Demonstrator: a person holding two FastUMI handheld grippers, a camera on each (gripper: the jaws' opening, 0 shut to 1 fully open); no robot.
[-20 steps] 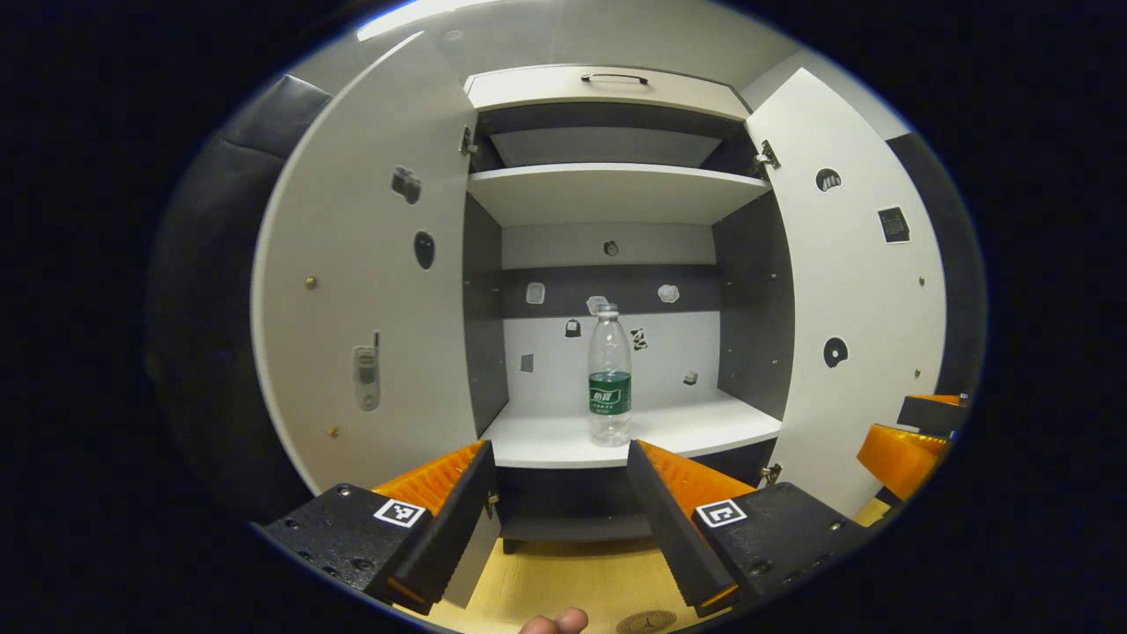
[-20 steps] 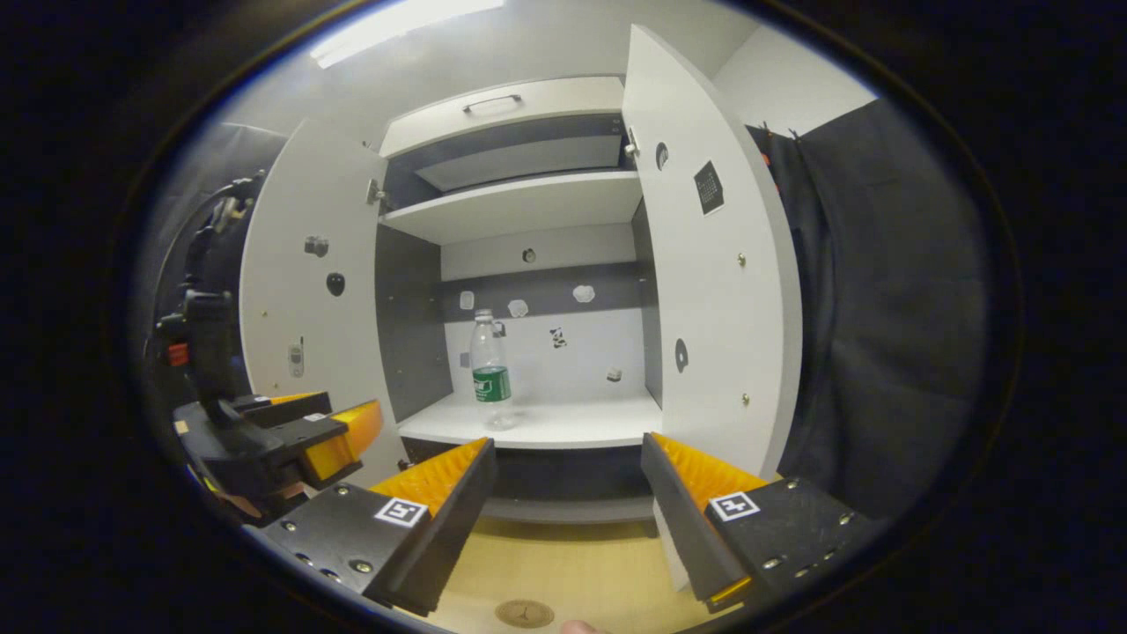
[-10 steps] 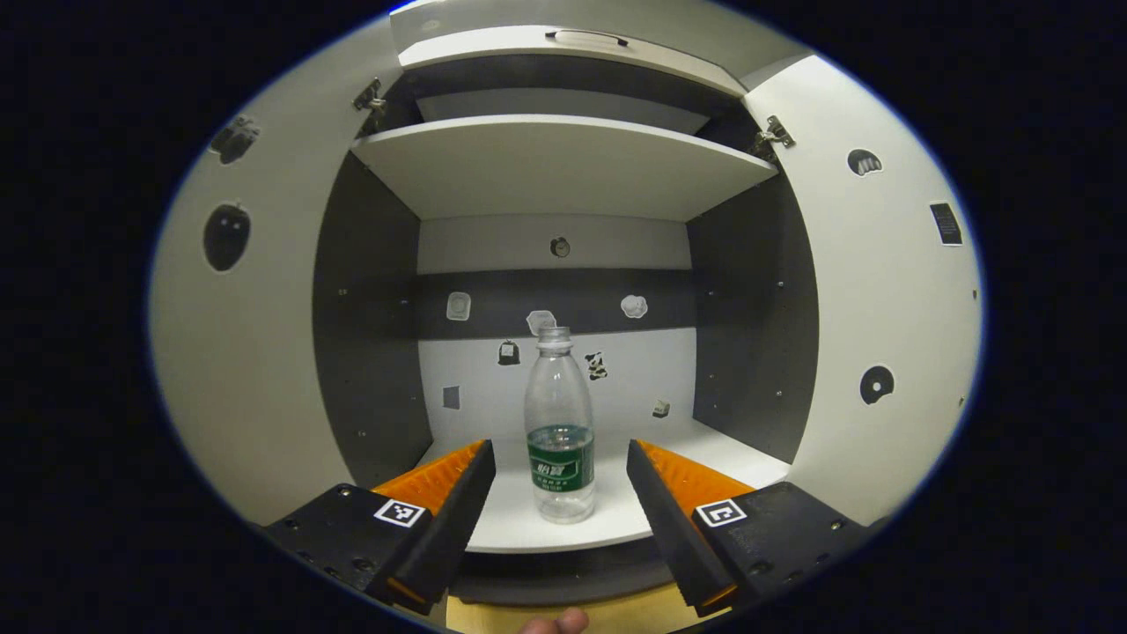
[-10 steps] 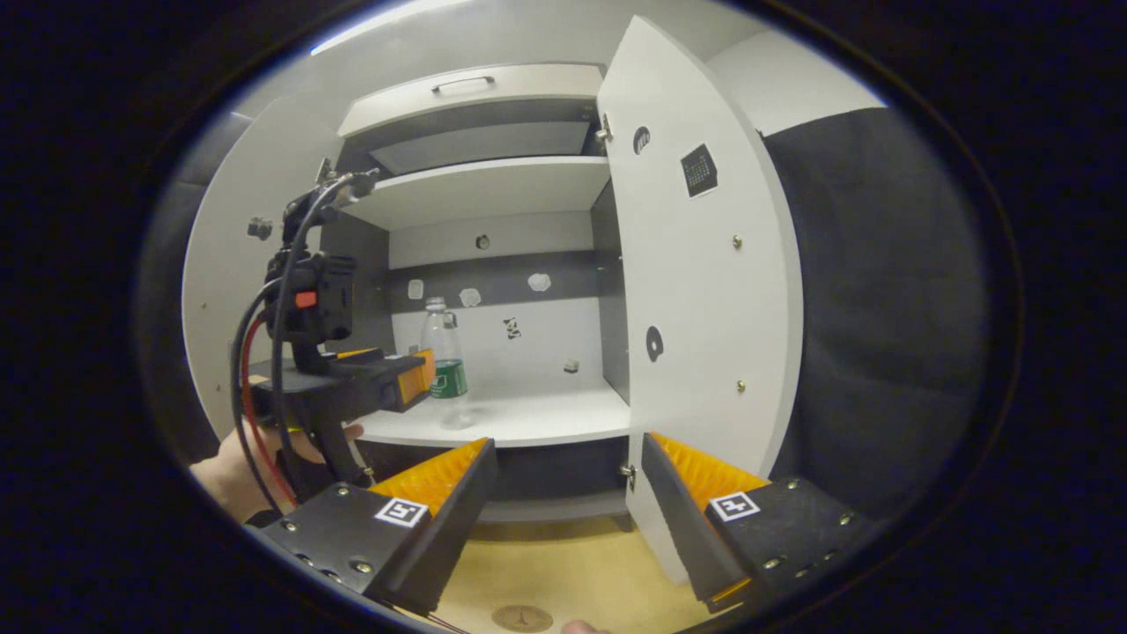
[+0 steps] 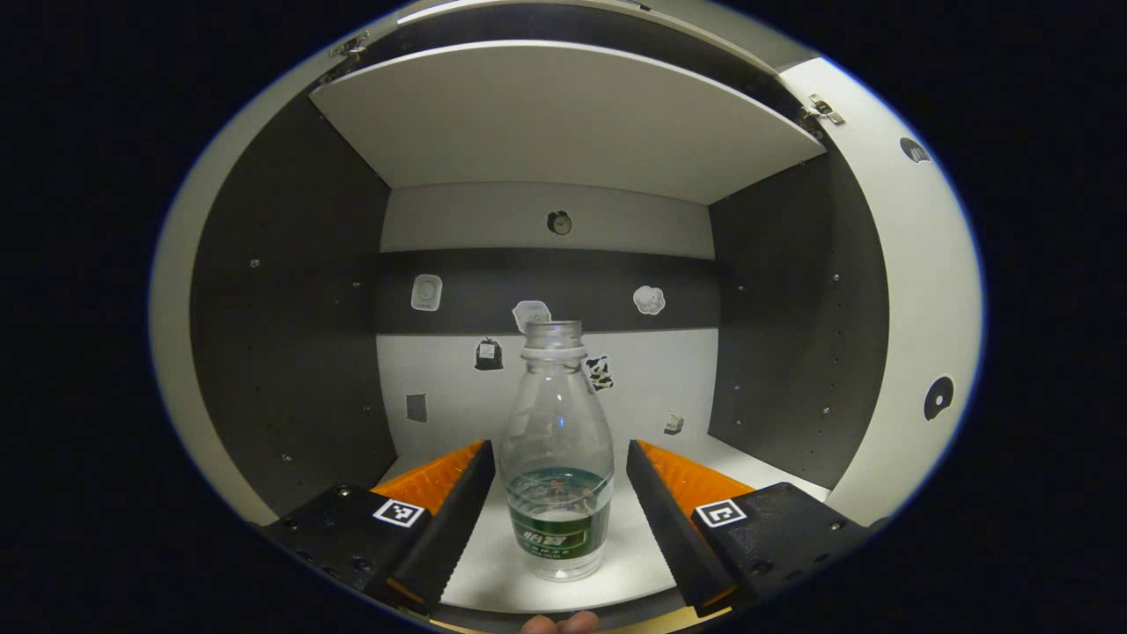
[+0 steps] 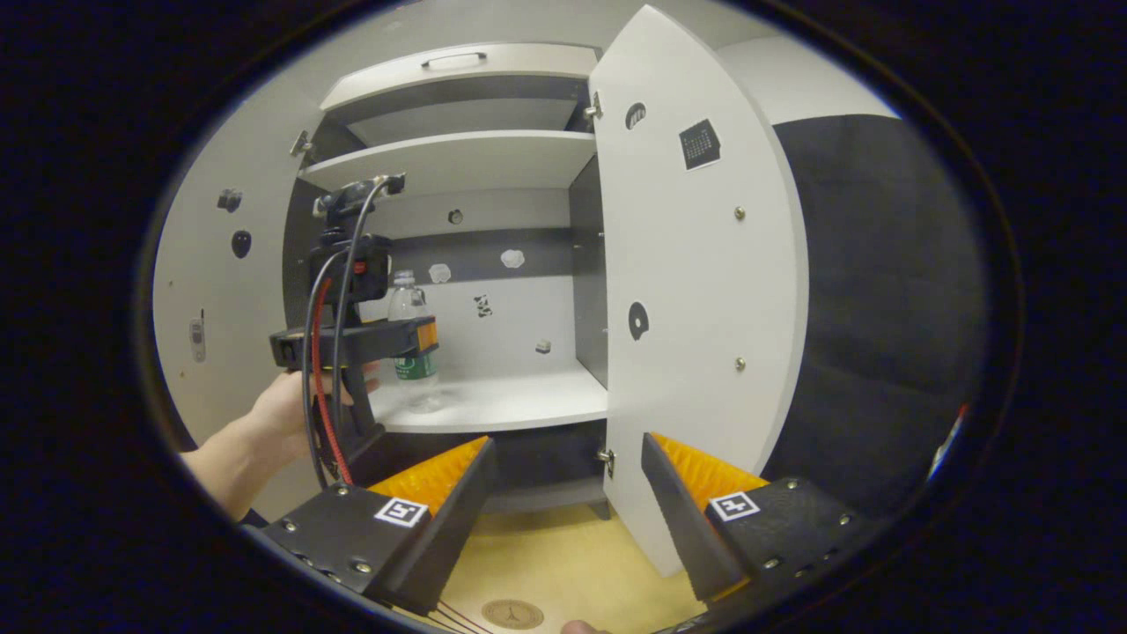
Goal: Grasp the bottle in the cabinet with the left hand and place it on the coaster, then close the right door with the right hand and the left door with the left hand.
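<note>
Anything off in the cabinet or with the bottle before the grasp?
Nothing stands out. The bottle stands upright on the lower shelf, uncapped and nearly empty, between the open left gripper fingers. Both doors are open; no spill or damage visible.

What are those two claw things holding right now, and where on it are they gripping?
Nothing yet. The left gripper is open with the bottle standing between its fingers, gaps on both sides. The right gripper is open and empty, in front of the cabinet's right door.

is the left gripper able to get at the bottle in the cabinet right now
Probably yes. The left gripper is open with the bottle upright between its tongs, which sit apart from its sides. Both cabinet doors stand open and nothing lies between them.
</note>
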